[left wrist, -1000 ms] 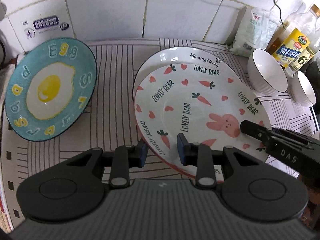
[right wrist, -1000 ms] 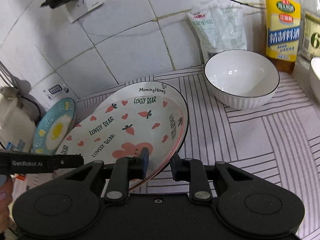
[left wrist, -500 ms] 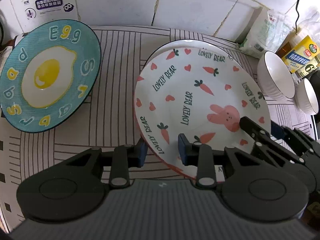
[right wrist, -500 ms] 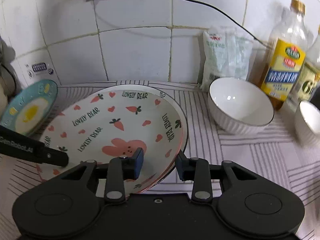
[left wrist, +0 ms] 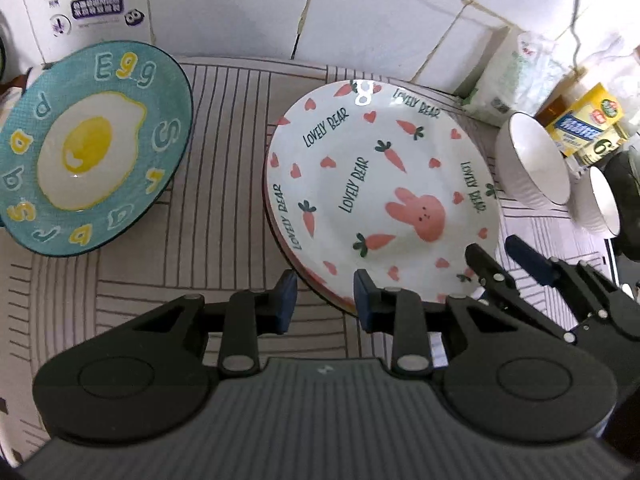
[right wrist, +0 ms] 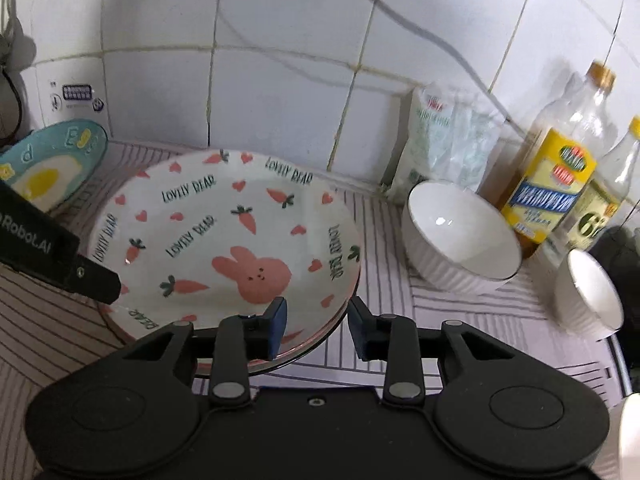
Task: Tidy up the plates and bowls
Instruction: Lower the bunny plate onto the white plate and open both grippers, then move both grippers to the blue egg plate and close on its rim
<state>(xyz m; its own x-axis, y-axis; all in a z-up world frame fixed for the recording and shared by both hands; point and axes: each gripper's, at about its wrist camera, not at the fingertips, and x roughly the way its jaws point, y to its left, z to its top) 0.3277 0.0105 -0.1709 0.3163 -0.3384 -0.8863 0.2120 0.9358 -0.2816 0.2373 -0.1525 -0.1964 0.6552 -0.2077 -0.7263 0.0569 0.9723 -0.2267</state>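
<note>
A white bunny plate [left wrist: 380,184] with carrots and hearts lies on top of a second plate, whose reddish rim [right wrist: 316,342] peeks out below it. My left gripper [left wrist: 324,300] is shut on the bunny plate's near-left rim. One of its fingers [right wrist: 96,284] lies over that rim in the right wrist view. My right gripper [right wrist: 316,320] straddles the near-right rim, open, with its pads not pressing. A teal egg plate [left wrist: 92,148] sits to the left. Two white bowls [right wrist: 460,240] [right wrist: 588,292] stand to the right.
Everything rests on a striped cloth [left wrist: 224,160] against a tiled wall. Behind the bowls stand two oil bottles [right wrist: 552,184] and a white bag [right wrist: 440,136]. A cable hangs down the wall from a socket.
The bunny plate was tilted and offset, with the lower plate's rim showing behind it; now it lies centred on that plate. My right gripper's jaws have widened off the rim, and its view has levelled.
</note>
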